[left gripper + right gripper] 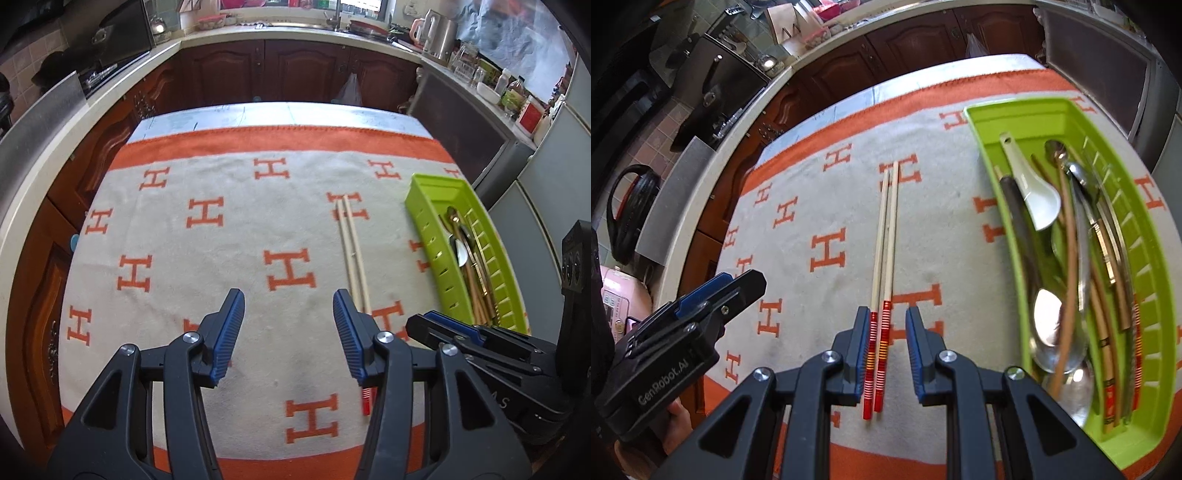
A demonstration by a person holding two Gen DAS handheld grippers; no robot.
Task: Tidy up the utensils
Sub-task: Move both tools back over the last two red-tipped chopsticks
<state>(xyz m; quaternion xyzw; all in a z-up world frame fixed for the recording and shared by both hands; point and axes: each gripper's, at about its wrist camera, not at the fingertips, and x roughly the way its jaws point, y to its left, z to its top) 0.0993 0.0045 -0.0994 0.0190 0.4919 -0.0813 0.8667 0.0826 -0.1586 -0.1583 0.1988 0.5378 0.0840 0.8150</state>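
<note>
A pair of pale wooden chopsticks (886, 229) with red-banded ends lies lengthwise on the orange-and-cream H-patterned cloth (820, 206). My right gripper (888, 312) straddles the banded ends. Its left pad sits against one stick and a gap shows at its right pad, so it is open. A green slotted tray (1015, 107) to the right holds a white ceramic spoon (1034, 192), metal spoons (1049, 314) and more chopsticks. My left gripper (288, 299) hovers open over bare cloth, left of the chopsticks (351, 251), with nothing between its fingers. The right gripper (419, 323) shows beside the tray (424, 206).
The left gripper (742, 280) and the hand holding it (676, 417) sit at the lower left of the right wrist view. Dark wooden cabinets (303, 70) and a pale countertop (258, 33) with kitchenware ring the table. A grey appliance (554, 192) stands close to the tray's right.
</note>
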